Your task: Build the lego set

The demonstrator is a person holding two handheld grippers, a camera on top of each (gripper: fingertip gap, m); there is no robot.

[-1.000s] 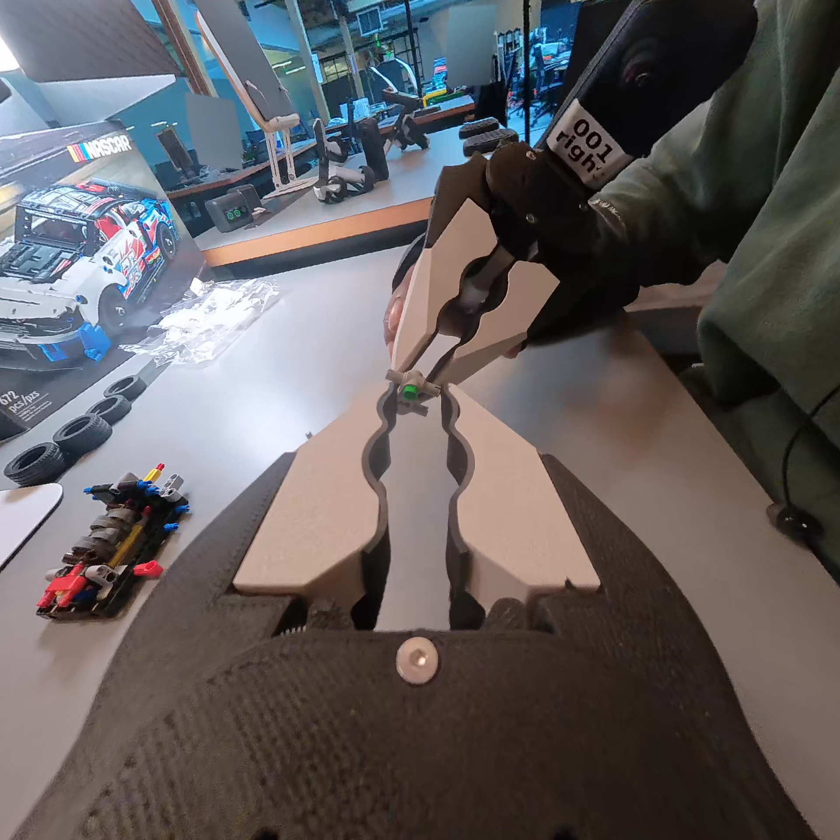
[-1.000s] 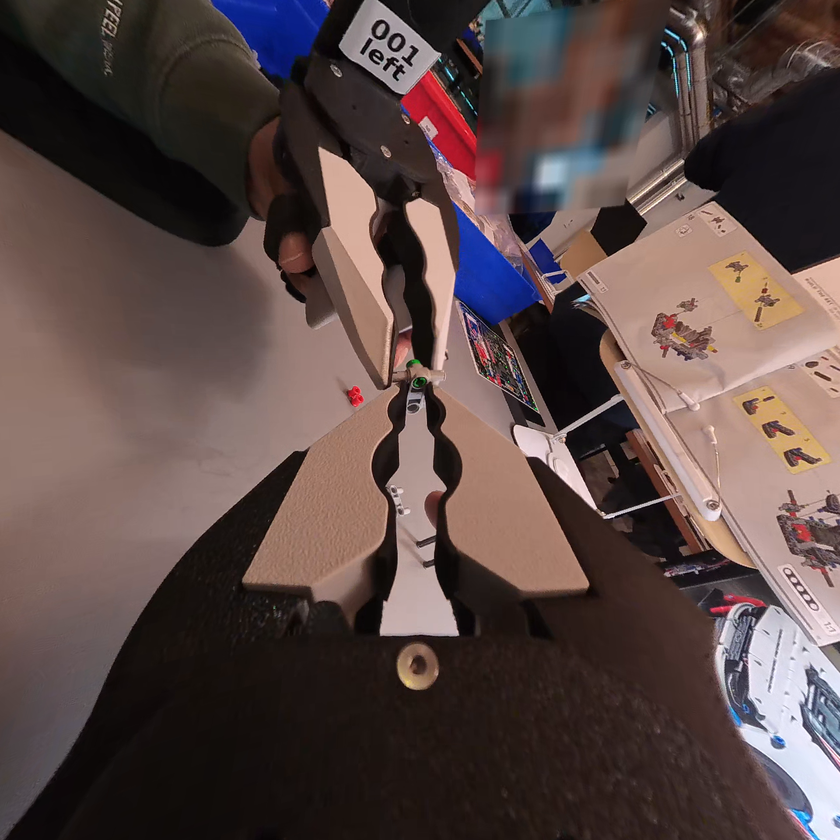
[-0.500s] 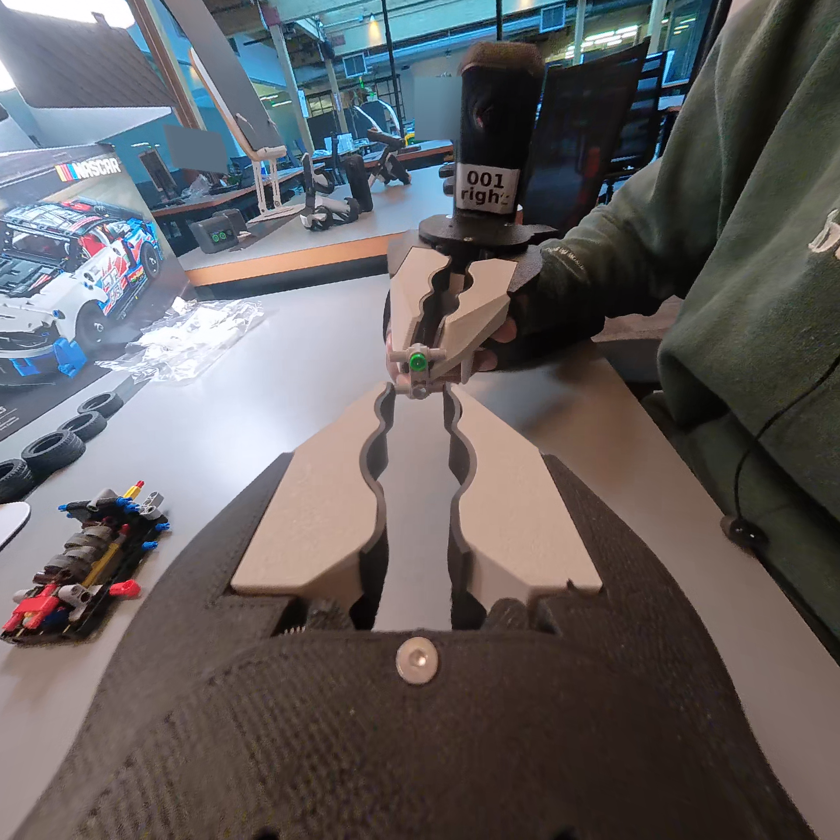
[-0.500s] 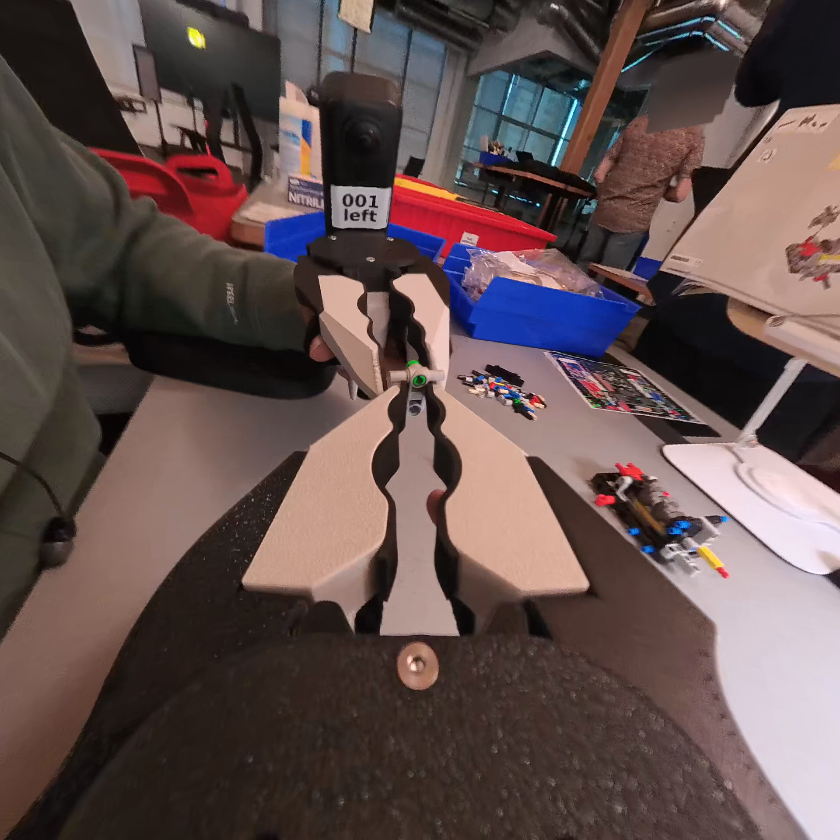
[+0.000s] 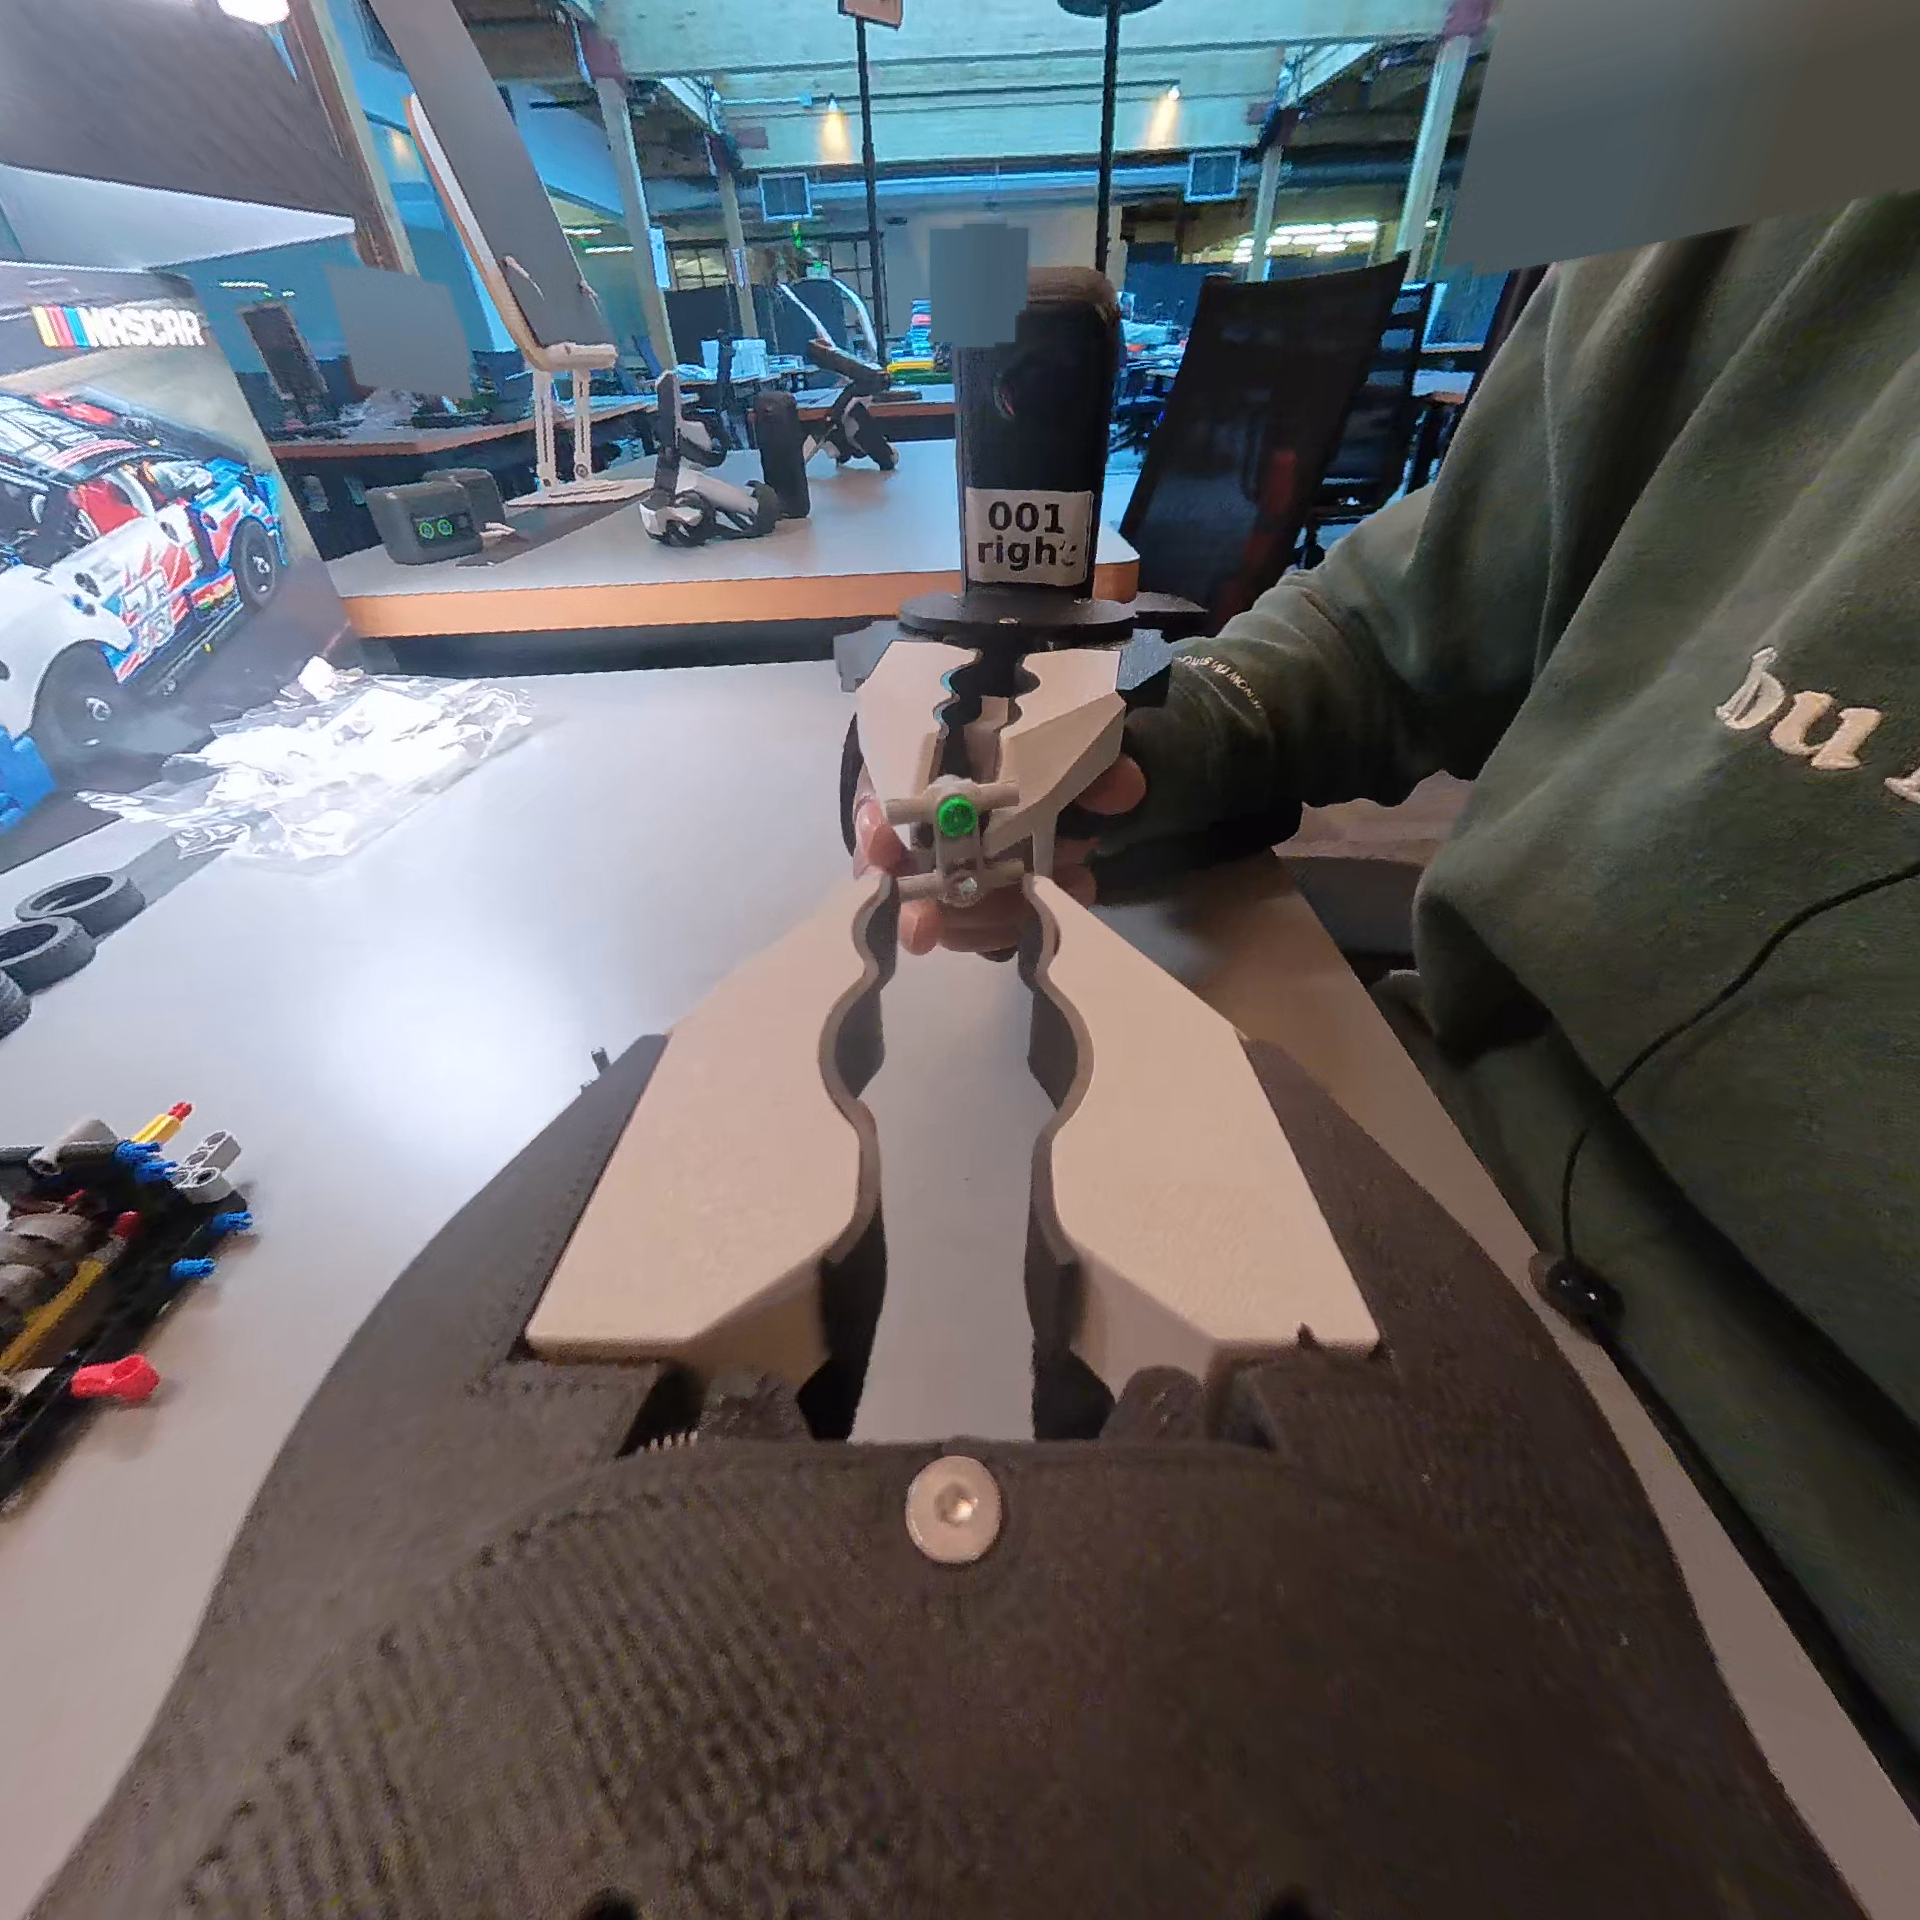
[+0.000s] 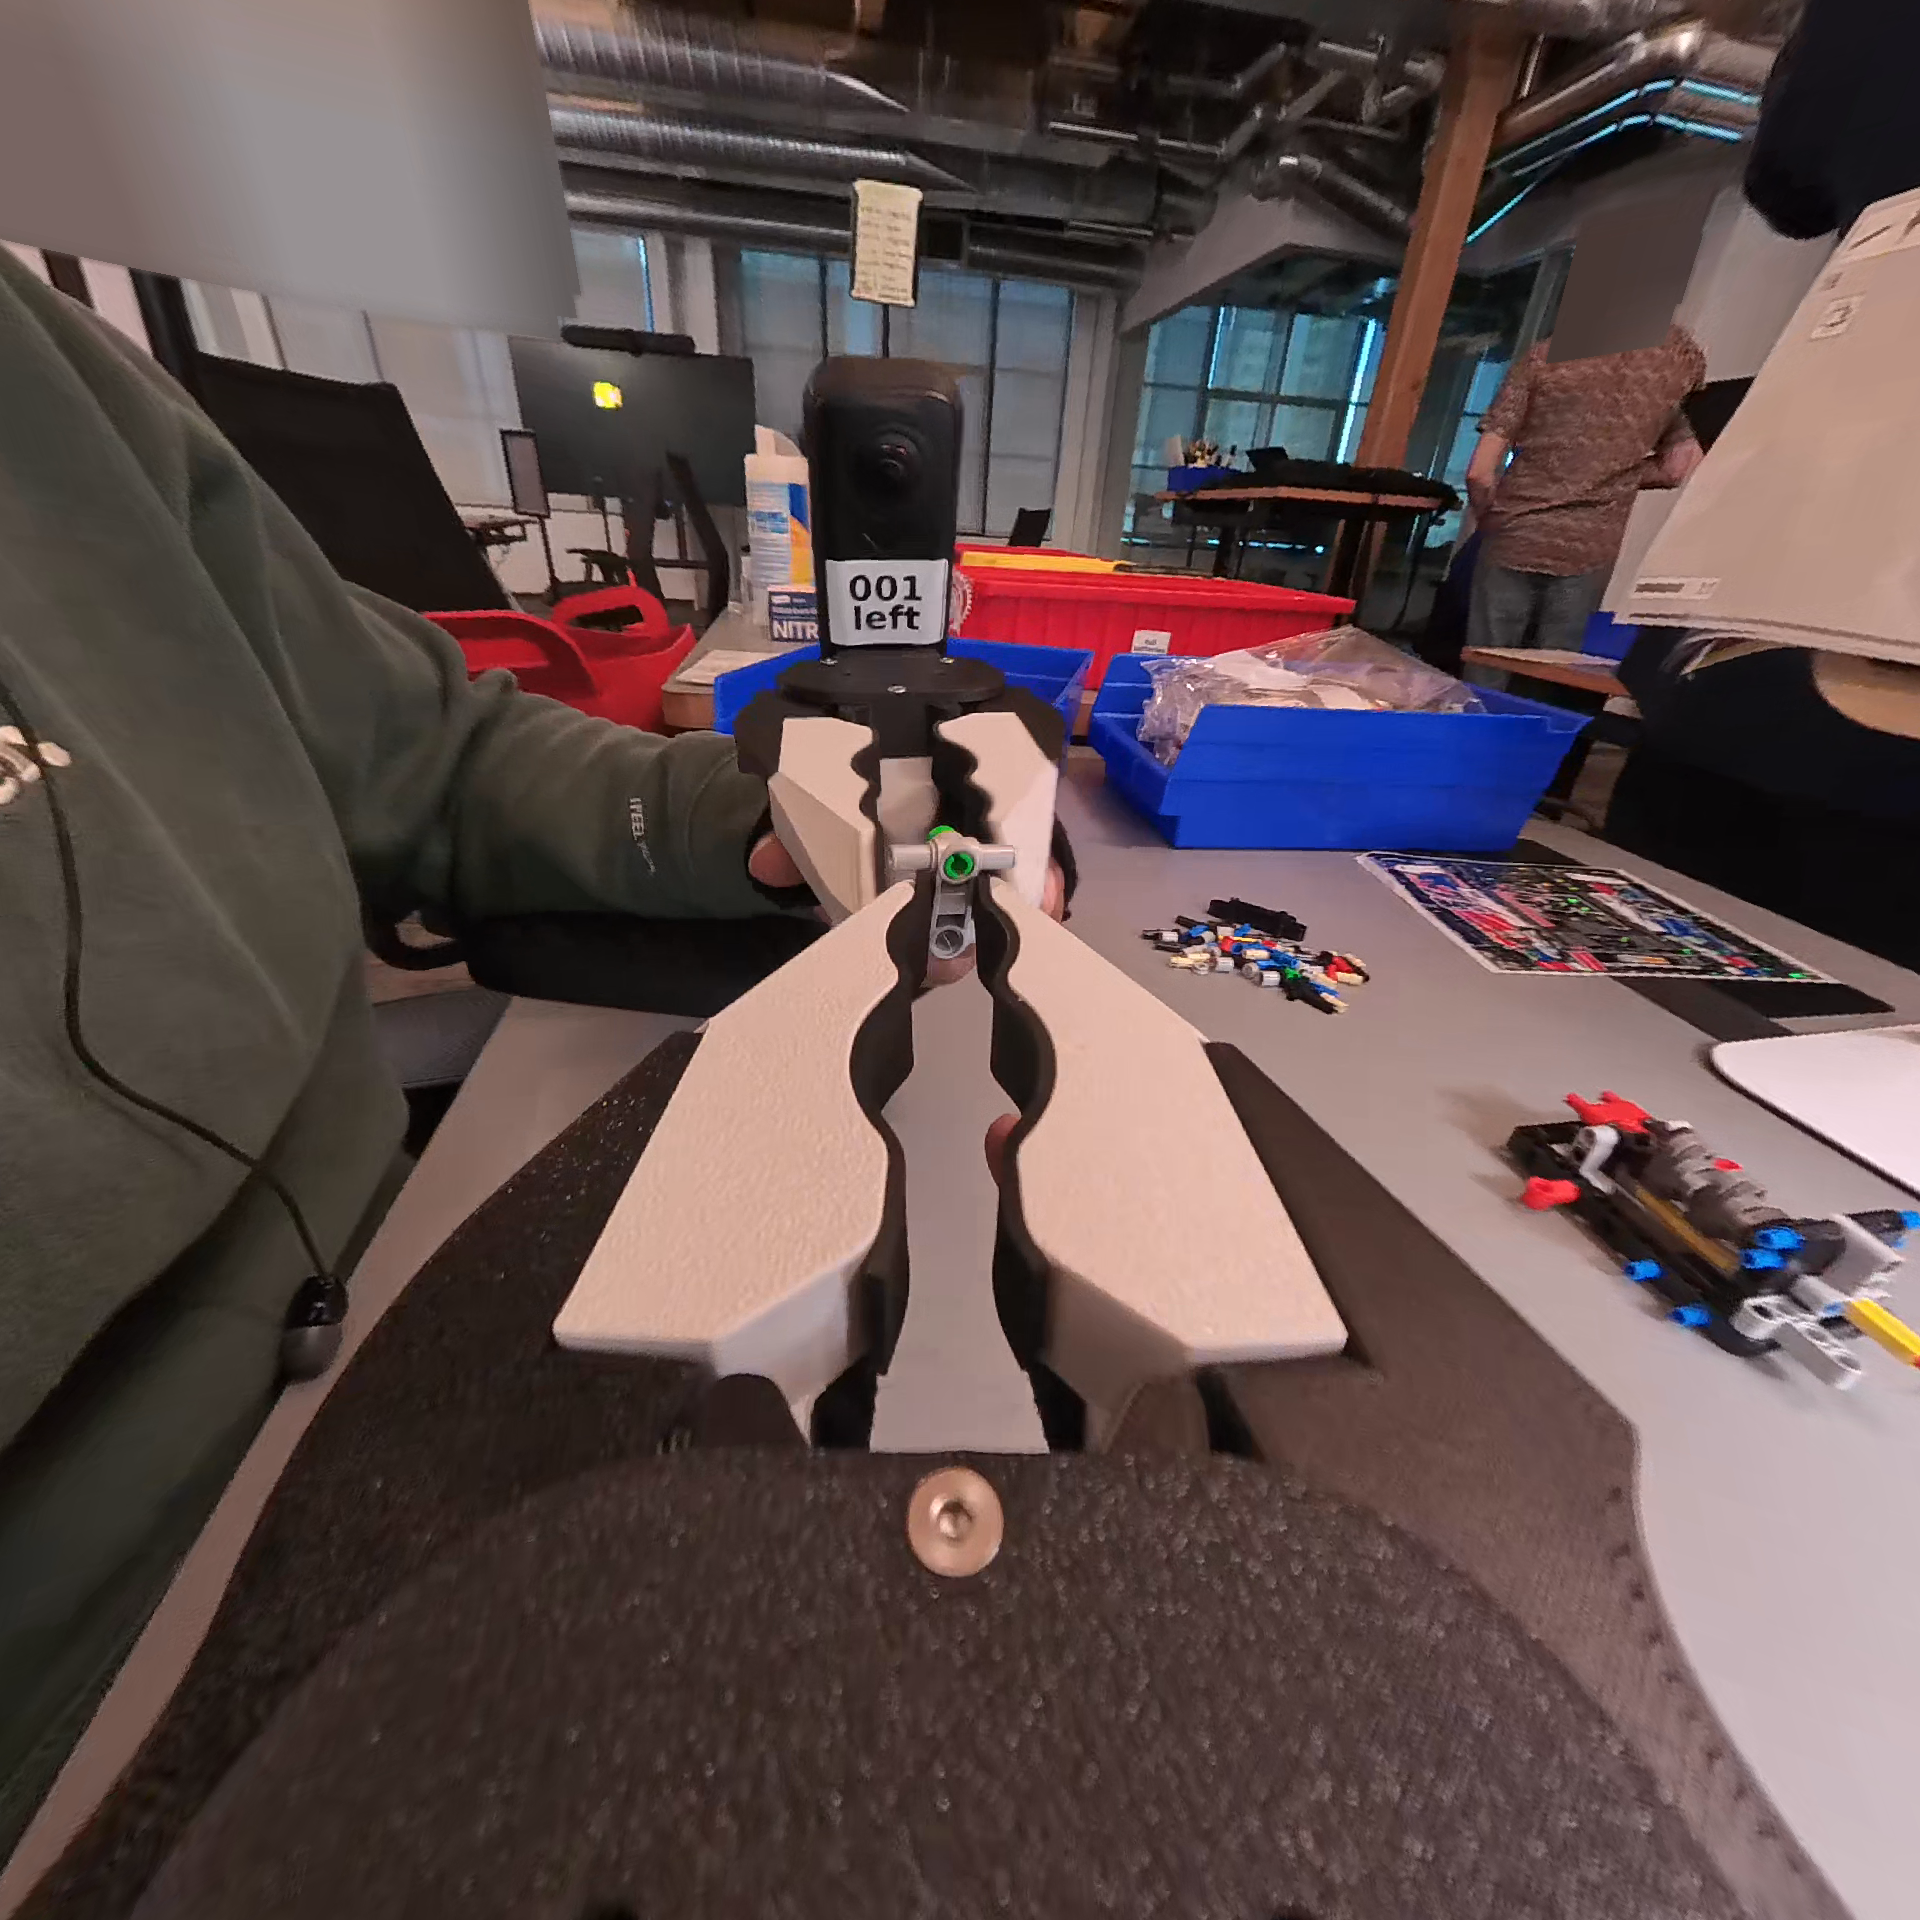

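Note:
A small grey lego piece with a green pin [image 5: 951, 831] hangs in the air between my two grippers, which meet tip to tip above the grey table [image 5: 520, 987]. My left gripper [image 5: 956, 885] is shut on the piece's lower grey cross pin. My right gripper [image 6: 948, 902] is shut on the grey arm of the same piece [image 6: 948, 883]. The right gripper also shows in the left wrist view [image 5: 966, 800], and the left gripper in the right wrist view [image 6: 925, 831]. A part-built black chassis [image 6: 1714, 1226] lies on the table to the right, and also shows in the left wrist view [image 5: 94, 1257].
Loose small pieces [image 6: 1257, 951] and a sticker sheet [image 6: 1579, 920] lie beyond the chassis. Blue bins [image 6: 1351, 779] stand behind them. Tyres [image 5: 62, 914], empty bags [image 5: 312, 748] and the set's box [image 5: 114, 499] are at the far left. The person's green sleeve [image 5: 1662, 831] is close.
Both grippers have turned level and now face each other straight on, a little higher above the table. The grey piece has stayed between their tips.

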